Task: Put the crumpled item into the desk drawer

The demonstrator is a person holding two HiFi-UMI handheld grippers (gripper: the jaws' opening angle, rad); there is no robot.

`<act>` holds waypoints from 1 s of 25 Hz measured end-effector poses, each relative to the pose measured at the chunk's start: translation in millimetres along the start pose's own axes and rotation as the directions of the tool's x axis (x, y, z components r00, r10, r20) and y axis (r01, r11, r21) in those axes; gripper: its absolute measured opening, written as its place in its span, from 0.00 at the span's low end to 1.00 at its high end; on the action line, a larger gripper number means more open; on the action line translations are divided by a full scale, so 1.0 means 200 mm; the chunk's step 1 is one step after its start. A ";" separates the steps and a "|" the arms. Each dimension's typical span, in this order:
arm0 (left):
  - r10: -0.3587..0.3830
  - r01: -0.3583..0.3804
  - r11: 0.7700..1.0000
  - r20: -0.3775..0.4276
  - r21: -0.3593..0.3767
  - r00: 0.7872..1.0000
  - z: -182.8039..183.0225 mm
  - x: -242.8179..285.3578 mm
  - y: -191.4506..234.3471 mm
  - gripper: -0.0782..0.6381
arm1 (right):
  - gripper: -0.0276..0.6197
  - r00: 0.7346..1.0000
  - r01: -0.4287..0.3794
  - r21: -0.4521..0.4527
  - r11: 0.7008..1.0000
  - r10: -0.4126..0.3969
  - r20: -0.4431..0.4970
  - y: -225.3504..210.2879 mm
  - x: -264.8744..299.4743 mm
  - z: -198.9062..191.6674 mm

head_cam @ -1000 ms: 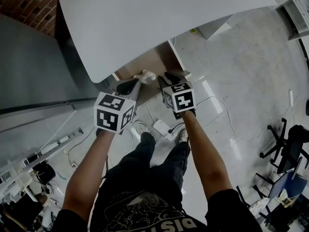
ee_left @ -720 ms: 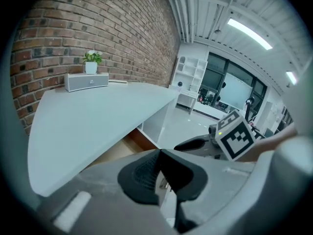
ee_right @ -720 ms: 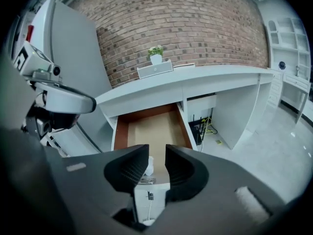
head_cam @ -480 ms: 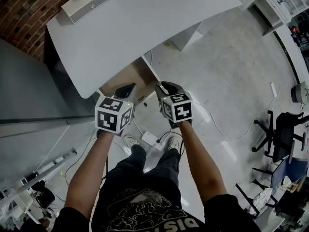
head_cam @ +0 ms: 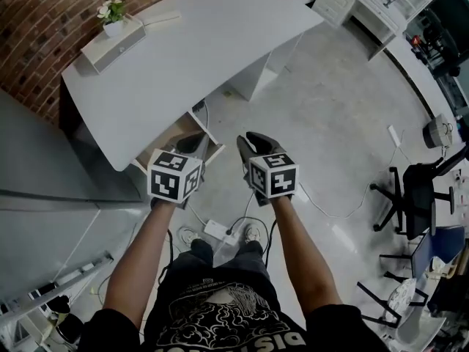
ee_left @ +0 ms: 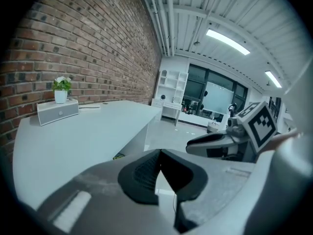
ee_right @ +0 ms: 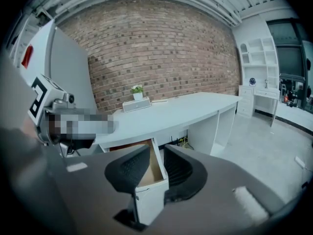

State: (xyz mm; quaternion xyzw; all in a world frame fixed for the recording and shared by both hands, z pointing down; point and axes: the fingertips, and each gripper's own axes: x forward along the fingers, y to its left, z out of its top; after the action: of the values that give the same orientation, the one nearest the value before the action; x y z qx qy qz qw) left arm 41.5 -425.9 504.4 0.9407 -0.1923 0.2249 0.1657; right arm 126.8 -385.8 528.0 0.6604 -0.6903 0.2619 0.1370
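Brick wall (head_cam: 44, 28) behind, pale concrete floor (head_cam: 330, 123) below, a long white worktop (head_cam: 205, 42) between them. It was bare except for a small plant (head_cam: 111, 9) on a white box (head_cam: 110, 48) at the far end.

The drawer (ee_right: 149, 197) under the worktop stood pulled out, with its brown inside showing. Both claws hung above and in front of it, touching nothing.

- **Left claw** (head_cam: 192, 145): tips pressed together, nothing pinched.
- **Right claw** (head_cam: 254, 145): spread. Its jaws had just been closing a little and nothing sat between them; only the drawer showed through the gap, well behind.

Crumpled item: not visible in any view, and neither claw held it. The head view's line into the drawer was partly blocked by the left claw, and the right gripper view showed only part of the drawer's inside. So I could not tell whether it already lay inside.

Handling, judged from the task wording only:
- Probably light, soft and squashy, not fragile.
- It would likely give under the pads and spring back a bit on release.
- The best hold would be on a raised fold or ridge near the middle, with a light pinch.
- A grip on a loose edge might let it unfold, or catch on the drawer front.
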 end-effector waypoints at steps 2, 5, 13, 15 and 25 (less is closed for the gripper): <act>0.000 0.000 1.000 0.013 0.003 1.000 0.05 0.00 -0.05 0.11 | 0.19 1.000 0.014 -0.003 1.000 -0.014 0.022 -0.03 -0.08 0.07; 0.001 -0.001 1.000 0.047 -0.002 0.999 0.15 0.01 -0.13 0.11 | 0.18 0.997 0.036 0.000 0.999 -0.036 0.061 -0.09 -0.20 0.17; -0.010 0.000 0.997 0.116 0.081 0.993 0.42 0.03 -0.30 0.11 | 0.16 0.979 0.084 0.031 0.996 -0.088 0.186 -0.21 -0.46 0.40; -0.016 0.002 0.995 0.135 0.102 0.991 0.48 0.03 -0.35 0.11 | 0.15 0.971 0.104 0.034 0.994 -0.109 0.213 -0.25 -0.52 0.45; -0.032 0.005 0.988 0.181 0.152 0.983 0.71 0.02 -0.52 0.11 | 0.05 0.941 0.174 0.057 0.983 -0.182 0.286 -0.44 -0.79 0.57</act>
State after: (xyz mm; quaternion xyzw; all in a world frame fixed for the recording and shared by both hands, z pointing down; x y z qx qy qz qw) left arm 141.7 -393.0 363.9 0.9690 -0.1803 0.1501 0.0778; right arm 244.9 -313.1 365.0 0.7533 -0.6363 0.1595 0.0475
